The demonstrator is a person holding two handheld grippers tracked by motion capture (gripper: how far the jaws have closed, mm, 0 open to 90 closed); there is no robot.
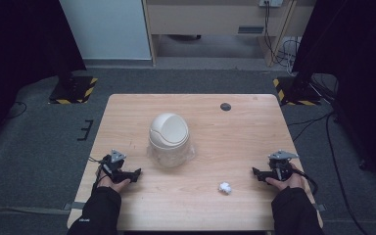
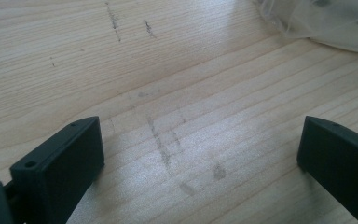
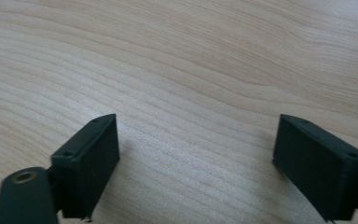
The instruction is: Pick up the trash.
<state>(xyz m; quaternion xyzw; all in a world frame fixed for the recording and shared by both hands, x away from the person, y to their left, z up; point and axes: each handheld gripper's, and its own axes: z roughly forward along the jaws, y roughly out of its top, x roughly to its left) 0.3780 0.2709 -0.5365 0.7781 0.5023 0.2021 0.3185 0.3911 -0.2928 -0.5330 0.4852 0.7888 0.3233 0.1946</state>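
Note:
A small cream bin (image 1: 169, 138) with a domed swing lid and a clear plastic liner stands near the middle of the wooden table (image 1: 235, 132). A crumpled white paper ball (image 1: 224, 187) lies near the front edge, right of centre. My left gripper (image 1: 136, 173) rests low at the front left, jaws pointing right toward the bin's base, open and empty (image 2: 200, 144). A corner of the clear liner (image 2: 326, 23) shows at the top right of the left gripper view. My right gripper (image 1: 255, 172) sits at the front right, pointing left, open with bare wood between its jaws (image 3: 196, 140).
A dark round cable hole (image 1: 225, 106) marks the table's far right part. Grey carpet surrounds the table. Black stands with yellow-striped bases (image 1: 73, 90) sit beyond the far corners, with cables on the floor at the right.

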